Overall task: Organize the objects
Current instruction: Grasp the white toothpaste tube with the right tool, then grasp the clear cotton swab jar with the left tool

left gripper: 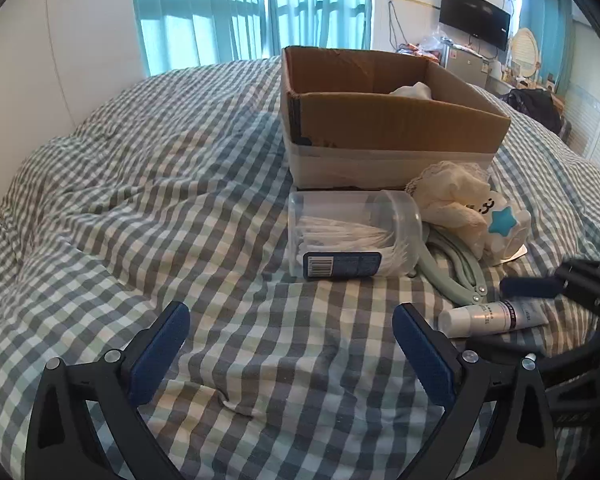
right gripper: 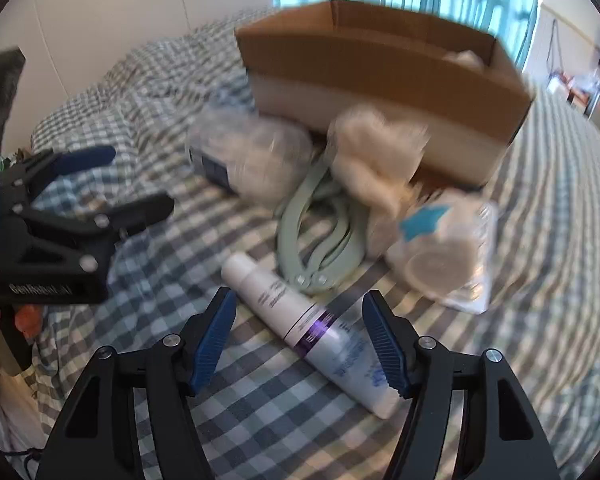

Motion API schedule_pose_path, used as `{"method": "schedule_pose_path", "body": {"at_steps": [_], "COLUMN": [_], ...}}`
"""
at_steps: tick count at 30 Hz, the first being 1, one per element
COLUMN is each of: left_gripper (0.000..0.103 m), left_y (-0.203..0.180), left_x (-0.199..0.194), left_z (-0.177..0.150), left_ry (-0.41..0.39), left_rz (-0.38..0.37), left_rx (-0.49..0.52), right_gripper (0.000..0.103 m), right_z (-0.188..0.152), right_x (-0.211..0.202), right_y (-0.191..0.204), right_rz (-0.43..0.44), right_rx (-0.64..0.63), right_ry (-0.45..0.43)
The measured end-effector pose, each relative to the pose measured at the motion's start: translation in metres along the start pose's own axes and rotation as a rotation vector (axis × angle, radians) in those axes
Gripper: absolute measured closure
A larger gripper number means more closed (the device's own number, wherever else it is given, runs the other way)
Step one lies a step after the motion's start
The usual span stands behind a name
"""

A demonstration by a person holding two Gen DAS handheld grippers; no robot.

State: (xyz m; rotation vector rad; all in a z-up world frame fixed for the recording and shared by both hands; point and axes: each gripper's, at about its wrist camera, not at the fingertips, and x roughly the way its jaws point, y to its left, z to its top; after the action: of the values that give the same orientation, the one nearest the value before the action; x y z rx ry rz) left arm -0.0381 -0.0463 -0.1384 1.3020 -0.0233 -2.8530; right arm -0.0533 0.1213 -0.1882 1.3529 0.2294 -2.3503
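Both tongs (right gripper: 298, 330) are black, angular frames with silver screws. Ribbed blue pads (right gripper: 384, 344) line the fingers. White lettering marks the left tongs (right gripper: 140, 184) at nine o'clock.

This is a bedroom in a home. There is a bed with a grey and white checked cover (left gripper: 180, 200), blue window curtains (left gripper: 240, 8) and a black wall television (left gripper: 474, 16).

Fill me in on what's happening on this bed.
A person with two handheld grippers is tidying loose items into a cardboard box. The right gripper is open around a white tube, not yet gripping. The left gripper hangs open and empty near a cotton swab jar.
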Motion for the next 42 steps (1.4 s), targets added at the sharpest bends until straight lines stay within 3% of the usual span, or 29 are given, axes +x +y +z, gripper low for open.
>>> {"method": "schedule_pose_path", "body": {"at_steps": [3,5,11,19,27,36,42], "left_gripper": [0.0,0.0,0.0,0.0,0.0,0.0,0.0], "left_y": [0.002,0.002,0.001,-0.001,-0.01,-0.032,-0.037], "left_x": [0.002,0.002,-0.003,-0.009,0.0,0.035,0.066], "left_z": [-0.002,-0.003,-0.002,-0.001,0.016,0.047,0.056], "left_ry": [0.011,0.015,0.011,0.004,0.009,0.006,0.038], "left_rz": [-0.005,-0.006,-0.006,-0.018,-0.071,-0.09,-0.054], "left_rx": [-0.01,-0.012,-0.009,-0.012,-0.025,0.001,0.012], "right_gripper": [0.044,0.058,0.087,0.088,0.088,0.088,0.087], "right_z": [-0.005,-0.006,-0.015,-0.018,0.005,0.028,0.022], "right_x": [0.006,0.003,-0.015,-0.053,-0.091,-0.091,-0.079], "right_y": [0.006,0.008,0.018,0.016,-0.012,-0.047,-0.071], "right_rz": [-0.02,-0.016,-0.012,-0.053,-0.121,-0.186,-0.163], "right_rx": [-0.02,-0.015,0.025,0.058,0.114,0.169,0.222], "right_ry": [0.034,0.035,-0.004,-0.095,-0.202,-0.239,-0.218]}}
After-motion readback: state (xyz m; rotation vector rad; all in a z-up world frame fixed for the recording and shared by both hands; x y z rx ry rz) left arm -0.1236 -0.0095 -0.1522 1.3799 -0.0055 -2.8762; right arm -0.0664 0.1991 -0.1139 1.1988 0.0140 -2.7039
